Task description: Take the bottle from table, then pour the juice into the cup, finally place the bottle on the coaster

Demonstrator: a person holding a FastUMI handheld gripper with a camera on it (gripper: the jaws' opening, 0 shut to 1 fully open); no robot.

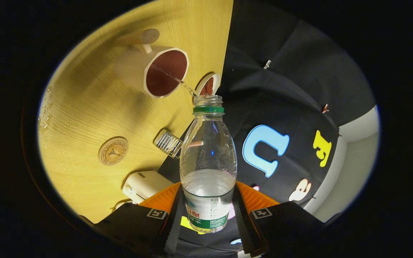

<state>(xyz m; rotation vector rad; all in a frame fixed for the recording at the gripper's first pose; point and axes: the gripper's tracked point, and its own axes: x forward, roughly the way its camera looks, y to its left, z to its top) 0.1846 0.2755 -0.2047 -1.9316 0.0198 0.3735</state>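
Two fingers: the gripper (208, 215) clamps the bottle (208, 168) at its labelled lower body, one finger pressing each side
Pose: gripper rolled over, so the table (84, 114) stands as a wall beside the fingers
Bottle axis: runs straight ahead along the fingers, open green-ringed neck pointing away from them
Liquid: clear, pooled at the gripped end; a thin stream (177, 79) leaves the mouth toward the cup
Cup (156, 70): pale, dark red inside, on the table just beyond the neck, opening facing the bottle
Coaster (113, 151): round, wooden, bare, well apart from the cup
Surface: light wood, droplets (45, 118) near its far edge
Room: black cloth wall behind
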